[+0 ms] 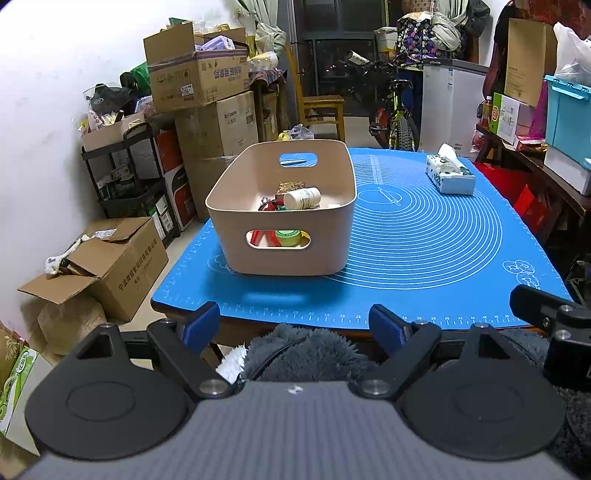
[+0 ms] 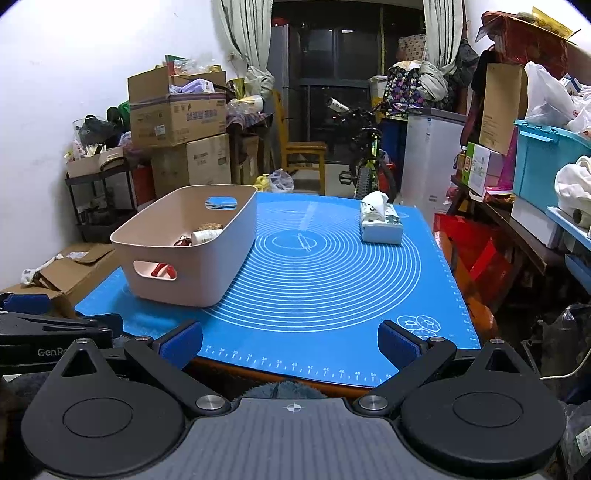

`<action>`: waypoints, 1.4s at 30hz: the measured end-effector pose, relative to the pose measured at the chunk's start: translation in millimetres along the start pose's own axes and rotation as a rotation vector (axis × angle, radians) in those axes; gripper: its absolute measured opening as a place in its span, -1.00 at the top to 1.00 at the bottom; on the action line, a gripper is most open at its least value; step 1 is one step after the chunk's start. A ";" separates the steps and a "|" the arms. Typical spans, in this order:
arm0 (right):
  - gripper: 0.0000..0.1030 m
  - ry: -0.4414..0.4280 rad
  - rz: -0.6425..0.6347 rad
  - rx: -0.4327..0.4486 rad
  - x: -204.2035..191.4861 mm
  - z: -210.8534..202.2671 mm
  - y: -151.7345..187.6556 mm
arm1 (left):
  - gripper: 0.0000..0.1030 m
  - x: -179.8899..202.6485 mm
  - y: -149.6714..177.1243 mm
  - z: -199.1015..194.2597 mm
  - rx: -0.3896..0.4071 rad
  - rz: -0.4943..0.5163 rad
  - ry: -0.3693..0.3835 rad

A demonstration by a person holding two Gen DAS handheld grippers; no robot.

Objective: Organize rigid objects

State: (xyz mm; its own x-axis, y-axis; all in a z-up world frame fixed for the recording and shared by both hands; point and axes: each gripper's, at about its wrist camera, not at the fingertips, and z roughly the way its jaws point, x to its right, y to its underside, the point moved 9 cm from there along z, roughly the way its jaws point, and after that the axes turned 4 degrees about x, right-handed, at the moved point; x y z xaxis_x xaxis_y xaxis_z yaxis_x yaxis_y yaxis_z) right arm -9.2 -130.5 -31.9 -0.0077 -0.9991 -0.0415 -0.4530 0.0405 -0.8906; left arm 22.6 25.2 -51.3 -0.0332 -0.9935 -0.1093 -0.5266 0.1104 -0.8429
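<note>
On the left tool, seen at the edge of the right wrist view, the letters "GenR" could be read, and the blue mat carried a numbered ruler along its near edge. The beige bin stood on the mat on the counter, holding a white bottle with a printed label, a green-topped tin and red items, with a tissue box well apart. Both the left tool and the right tool stood wide open and empty, short of the mat.

wall: white | window: dark, pale curtains | left: stacked cardboard boxes, black cart | back: wooden chair, bicycle | right: cluttered shelf
</note>
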 end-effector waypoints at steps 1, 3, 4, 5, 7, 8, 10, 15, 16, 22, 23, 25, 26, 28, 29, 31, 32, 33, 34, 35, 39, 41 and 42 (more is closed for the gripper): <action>-0.95 0.000 0.001 0.000 1.0 0.1 0.2 | -0.71 0.0 0.0 -0.1 0.000 0.000 0.000; -0.95 0.002 0.002 0.001 1.4 0.6 0.3 | -0.71 0.0 0.1 0.0 0.000 0.000 0.000; -0.95 0.002 0.004 0.002 1.7 0.6 0.3 | -0.71 0.1 0.1 0.0 0.000 0.000 -0.001; -0.95 0.003 0.005 0.002 2.1 0.1 0.3 | -0.71 0.1 0.2 -0.1 0.000 0.000 -0.001; -0.95 0.006 0.008 0.000 2.2 0.8 0.6 | -0.71 0.0 0.2 -0.1 0.000 0.000 0.000; -0.95 0.006 0.009 0.000 2.2 0.9 0.6 | -0.71 0.0 0.2 -0.1 0.001 0.000 -0.001; -0.95 0.007 0.010 0.000 2.5 0.6 0.5 | -0.71 0.2 -1.0 -0.9 0.001 0.000 -0.001; -0.95 0.009 0.013 -0.007 0.2 1.8 1.6 | -0.71 0.4 -1.6 -1.3 0.002 0.000 0.000; -0.95 0.009 0.015 -0.008 0.3 2.2 1.7 | -0.71 0.3 -1.4 -1.1 0.002 0.000 0.000; -0.95 0.012 0.020 -0.014 -0.7 3.0 2.8 | -0.71 0.2 -1.3 -1.0 0.003 0.001 -0.001; -0.95 0.012 0.021 -0.014 -0.7 3.0 2.9 | -0.71 0.3 -1.2 -0.9 0.002 0.000 0.000; -0.95 0.012 0.021 -0.014 -0.3 2.9 2.8 | -0.71 0.3 -1.1 -1.0 0.002 0.000 -0.001; -0.95 0.012 0.021 -0.014 -0.2 2.9 2.8 | -0.71 0.3 -1.0 -1.0 0.002 0.000 -0.001; -0.95 0.012 0.021 -0.014 0.2 3.0 2.8 | -0.71 0.3 -1.0 -1.0 0.003 0.000 -0.001; -0.95 0.012 0.020 -0.014 0.3 2.9 2.9 | -0.71 0.3 -1.0 -1.0 0.002 0.000 -0.001; -0.95 0.012 0.020 -0.014 0.5 2.9 2.7 | -0.71 0.4 -1.0 -1.0 0.003 0.001 -0.001; -0.95 0.012 0.020 -0.014 0.6 2.9 2.8 | -0.71 0.3 -0.8 -1.0 0.002 0.001 -0.001; -0.95 0.012 0.020 -0.014 0.7 2.9 2.8 | -0.71 0.4 -1.1 -1.2 0.002 0.001 0.000; -0.95 0.012 0.020 -0.014 0.8 2.9 2.6 | -0.71 0.4 -0.8 -1.0 0.003 0.000 0.000; -0.95 0.011 0.020 -0.015 0.8 3.0 2.7 | -0.71 0.4 -0.7 -1.0 0.003 0.000 0.000; -0.95 0.012 0.020 -0.014 0.8 2.8 2.6 | -0.71 0.4 -1.7 -1.1 0.003 0.001 0.000; -0.95 0.012 0.020 -0.014 0.9 2.9 2.6 | -0.71 0.6 -3.1 -1.7 0.004 0.001 0.000; -0.95 0.012 0.020 -0.015 0.9 2.9 2.6 | -0.71 0.7 -3.4 -1.8 0.004 0.001 0.000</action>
State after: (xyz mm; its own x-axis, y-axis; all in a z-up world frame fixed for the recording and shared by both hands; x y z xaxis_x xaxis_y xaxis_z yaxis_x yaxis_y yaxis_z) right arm -7.8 -131.2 -35.5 -0.0271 -0.9982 -0.0539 -0.4656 0.0603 -0.8829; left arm 22.9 24.1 -47.6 -0.0337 -0.9934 -0.1100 -0.5233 0.1113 -0.8448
